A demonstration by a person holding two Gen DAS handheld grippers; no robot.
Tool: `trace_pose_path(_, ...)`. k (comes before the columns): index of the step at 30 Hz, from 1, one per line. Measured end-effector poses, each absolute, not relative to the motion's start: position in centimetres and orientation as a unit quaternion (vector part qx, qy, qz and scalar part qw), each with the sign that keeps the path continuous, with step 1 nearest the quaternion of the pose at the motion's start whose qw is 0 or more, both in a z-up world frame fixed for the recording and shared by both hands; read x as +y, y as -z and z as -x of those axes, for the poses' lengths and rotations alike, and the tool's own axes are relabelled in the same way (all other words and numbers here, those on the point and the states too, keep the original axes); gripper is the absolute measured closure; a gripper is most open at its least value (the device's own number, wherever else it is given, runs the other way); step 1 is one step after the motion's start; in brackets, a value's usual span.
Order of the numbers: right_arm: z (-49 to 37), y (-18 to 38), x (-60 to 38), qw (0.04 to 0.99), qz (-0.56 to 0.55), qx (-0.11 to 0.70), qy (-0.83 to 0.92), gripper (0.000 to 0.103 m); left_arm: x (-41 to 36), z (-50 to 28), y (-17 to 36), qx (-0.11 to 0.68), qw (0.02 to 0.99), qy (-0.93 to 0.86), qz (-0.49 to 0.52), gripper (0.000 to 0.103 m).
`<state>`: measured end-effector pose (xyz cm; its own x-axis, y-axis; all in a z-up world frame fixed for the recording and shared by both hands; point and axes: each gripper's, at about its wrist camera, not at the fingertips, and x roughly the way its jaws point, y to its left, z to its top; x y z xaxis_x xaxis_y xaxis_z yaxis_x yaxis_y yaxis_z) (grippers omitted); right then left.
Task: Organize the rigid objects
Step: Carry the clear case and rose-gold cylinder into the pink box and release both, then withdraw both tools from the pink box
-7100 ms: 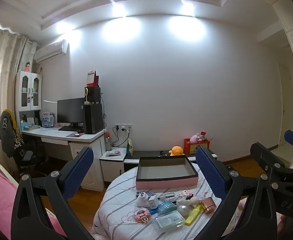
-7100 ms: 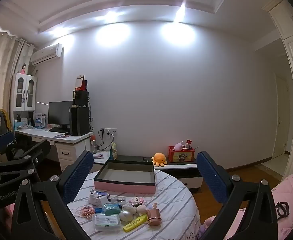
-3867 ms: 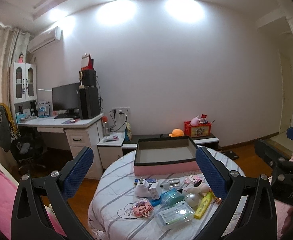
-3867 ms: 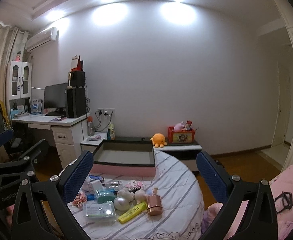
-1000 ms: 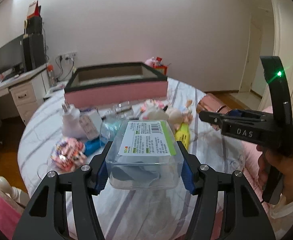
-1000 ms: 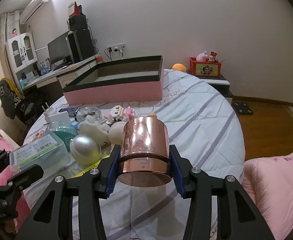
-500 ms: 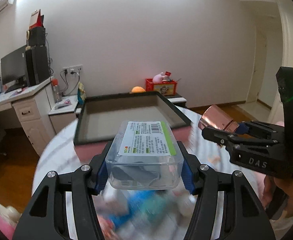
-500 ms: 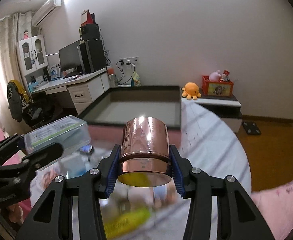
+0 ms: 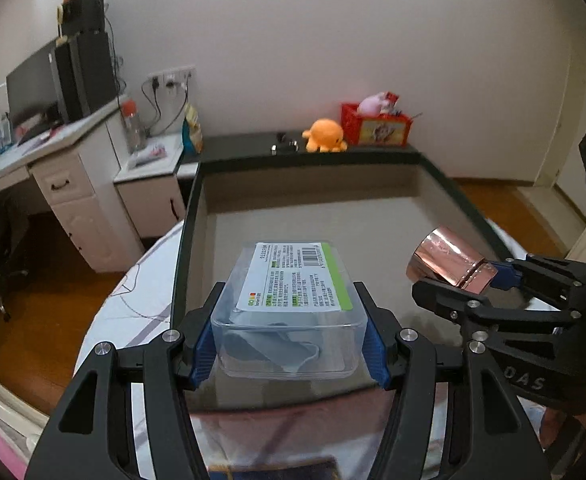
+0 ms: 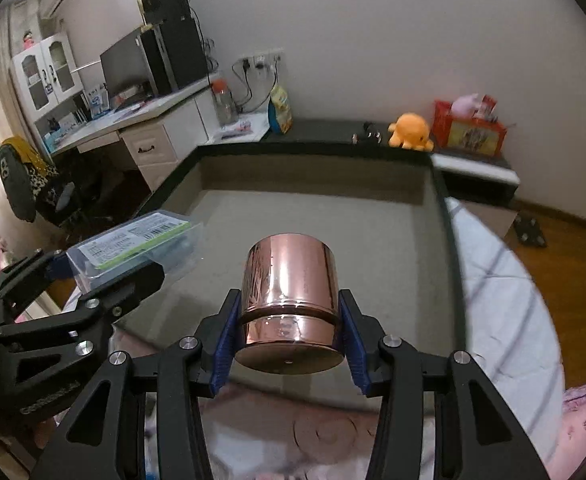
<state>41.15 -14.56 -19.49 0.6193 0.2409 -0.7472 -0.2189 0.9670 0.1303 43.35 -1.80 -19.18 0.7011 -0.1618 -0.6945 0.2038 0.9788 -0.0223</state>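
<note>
Nearest in the left wrist view, the left gripper (image 9: 289, 344) pinches a clear plastic box (image 9: 289, 312) between its blue pads (image 9: 203, 350), one pad on each short side. The box sits level, its white and green label facing up, and it hangs in the air over the near part of a large open tray (image 9: 189, 216). In the right wrist view the same box (image 10: 133, 248) shows at the left, held above the tray's near left corner.

Nearest in the right wrist view, the right gripper (image 10: 287, 340) is clamped on a rose-gold metal cup (image 10: 289, 300), its blue pads pressing the cup's lower band from both sides. The cup's flat base faces the camera and its body points away, out over the tray (image 10: 449, 240). From the left wrist view, the cup (image 9: 449, 264) and the right gripper (image 9: 493, 280) appear at the right, just beside the plastic box but apart from it, above the tray's right side.

The tray has a dark rim and a flat grey-beige floor, and it rests on a round table under a white striped cloth (image 10: 505, 300).

Beyond the tray's far edge, a low dark shelf carries an orange plush octopus (image 9: 325, 136) and a red box (image 9: 375, 128). Far left stands a white desk (image 9: 53, 168) with a monitor (image 9: 33, 92).
</note>
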Motion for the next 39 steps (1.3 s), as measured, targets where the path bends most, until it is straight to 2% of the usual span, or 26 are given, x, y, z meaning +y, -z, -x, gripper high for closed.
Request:
trace_pose_path(2,-41.9,20.2,-14.0,0.894,-0.013,0.427,-0.131,0.055,-1.5,-44.3,19.7,0.405,0.910,0.093,-0.021,0.042)
trace_pose_path(7,-42.1,21.7,-13.7,0.881,-0.024,0.452,-0.137,0.054,-1.5,-45.2,20.2,0.427,0.901,0.055,-0.052,0.039)
trace_pose_path(9,-41.9,21.5,-13.9,0.882,-0.031,0.450,-0.135,0.054,-0.9,-45.3,20.1,0.428,0.901,0.054,-0.046,0.027)
trace_pose_path(10,-41.6,21.3,-14.1,0.885,-0.034,0.446,-0.131,0.054,-0.4,-45.1,19.9,0.426,0.902,0.059,-0.034,0.026)
trace_pose_path(12,-41.1,20.1,-14.7,0.894,-0.044,0.427,-0.126,0.049,0.1,-44.3,19.0,0.414,0.908,0.067,-0.013,0.017)
trace_pose_path(15,-39.8,17.8,-15.6,0.908,-0.057,0.399,-0.115,0.033,0.9,-42.0,16.7,0.372,0.926,0.070,0.005,0.007)
trace_pose_path(16,-39.1,17.0,-15.9,0.912,-0.057,0.389,-0.115,0.024,1.1,-41.1,15.8,0.359,0.930,0.075,0.012,0.006)
trace_pose_path(18,-37.2,15.0,-16.2,0.923,-0.056,0.363,-0.113,0.021,1.5,-38.6,14.0,0.330,0.940,0.080,0.023,0.000)
trace_pose_path(22,-32.0,11.5,-16.8,0.943,-0.044,0.308,-0.115,0.020,1.8,-32.9,10.8,0.266,0.961,0.072,0.020,0.000)
trace_pose_path(25,-27.5,9.5,-16.9,0.958,-0.035,0.262,-0.110,0.012,1.6,-27.7,9.1,0.212,0.976,0.049,0.003,0.000)
trace_pose_path(30,-19.9,7.7,-17.3,0.976,-0.032,0.197,-0.091,0.010,1.3,-19.9,7.7,0.156,0.987,0.030,-0.015,0.000)
trace_pose_path(31,-18.1,7.5,-17.3,0.980,-0.029,0.181,-0.083,0.000,1.1,-18.3,7.6,0.148,0.988,0.030,-0.016,0.000)
trace_pose_path(35,-13.4,6.8,-17.2,0.988,-0.020,0.134,-0.073,0.000,0.5,-13.5,7.2,0.118,0.993,0.027,-0.013,0.000)
trace_pose_path(39,-10.3,7.1,-17.1,0.991,-0.015,0.123,-0.048,0.000,0.2,-10.0,7.1,0.097,0.995,0.021,-0.015,0.000)
